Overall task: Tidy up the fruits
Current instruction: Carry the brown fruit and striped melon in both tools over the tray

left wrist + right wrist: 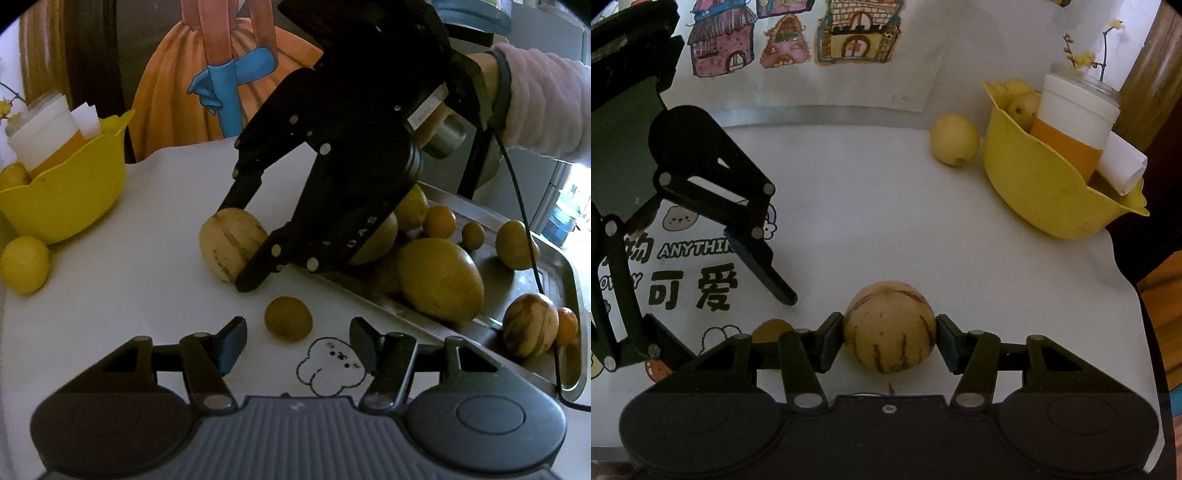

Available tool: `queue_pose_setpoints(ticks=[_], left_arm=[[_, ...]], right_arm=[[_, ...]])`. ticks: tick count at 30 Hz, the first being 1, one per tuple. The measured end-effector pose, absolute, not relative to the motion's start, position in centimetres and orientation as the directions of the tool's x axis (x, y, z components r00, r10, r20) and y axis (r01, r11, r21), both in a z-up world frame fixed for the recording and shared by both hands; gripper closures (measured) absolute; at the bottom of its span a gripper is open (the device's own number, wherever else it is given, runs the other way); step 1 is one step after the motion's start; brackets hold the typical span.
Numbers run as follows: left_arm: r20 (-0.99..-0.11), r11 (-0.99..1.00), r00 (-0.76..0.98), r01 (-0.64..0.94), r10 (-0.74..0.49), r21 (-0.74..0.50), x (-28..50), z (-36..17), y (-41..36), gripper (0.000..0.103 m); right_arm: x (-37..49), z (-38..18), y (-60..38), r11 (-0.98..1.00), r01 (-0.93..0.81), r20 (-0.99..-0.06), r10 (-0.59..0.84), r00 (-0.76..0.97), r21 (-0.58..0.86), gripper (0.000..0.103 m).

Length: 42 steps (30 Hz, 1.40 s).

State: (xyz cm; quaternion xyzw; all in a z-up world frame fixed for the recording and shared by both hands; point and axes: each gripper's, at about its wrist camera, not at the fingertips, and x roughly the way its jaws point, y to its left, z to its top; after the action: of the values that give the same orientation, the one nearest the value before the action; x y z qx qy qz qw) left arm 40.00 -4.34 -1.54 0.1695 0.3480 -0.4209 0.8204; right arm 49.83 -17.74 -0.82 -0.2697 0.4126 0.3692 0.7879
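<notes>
My right gripper (889,338) stands around a striped yellow melon (889,326) on the white table; both pads touch its sides. The left wrist view shows the same melon (232,249) between the right gripper's fingers (243,236). My left gripper (298,341) is open and empty just above the table, with a small round greenish-yellow fruit (288,318) right in front of its fingertips. A metal tray (561,280) at the right holds several yellow and orange fruits, among them a big lemon (439,278) and another striped melon (530,325).
A yellow bowl (1034,184) at the table's far side holds a white and orange cup (1071,122), rolled paper and small fruits. A lemon (955,138) lies beside it. The left gripper's arm (713,192) reaches in from the left over printed cloth.
</notes>
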Motion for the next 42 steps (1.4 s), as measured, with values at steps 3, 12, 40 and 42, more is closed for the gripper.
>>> queue_pose_setpoints(ticks=[3, 12, 40, 42], left_arm=[[-0.715, 0.591, 0.399, 0.806, -0.573, -0.024, 40.1, -1.7, -4.4, 0.038], [-0.720, 0.601, 0.418, 0.799, -0.554, 0.001, 39.9, -1.8, -4.3, 0.057], [-0.677, 0.855, 0.632, 0.519, -0.378, 0.007, 36.6, -1.2, -3.1, 0.072], [-0.666, 0.879, 0.649, 0.476, -0.367, -0.020, 36.2, -1.1, -2.8, 0.072]], right_arm=[[49.8, -1.0, -17.8, 0.586, -0.801, -0.851, 0.354, 0.387, -0.121, 0.047], [50.2, -1.6, -18.0, 0.603, -0.791, -0.854, 0.352, 0.384, -0.107, 0.047], [47.5, -1.3, -16.9, 0.643, -0.754, -0.818, 0.358, 0.450, -0.133, 0.048], [47.1, -1.2, -17.0, 0.660, -0.739, -0.806, 0.360, 0.470, -0.137, 0.048]])
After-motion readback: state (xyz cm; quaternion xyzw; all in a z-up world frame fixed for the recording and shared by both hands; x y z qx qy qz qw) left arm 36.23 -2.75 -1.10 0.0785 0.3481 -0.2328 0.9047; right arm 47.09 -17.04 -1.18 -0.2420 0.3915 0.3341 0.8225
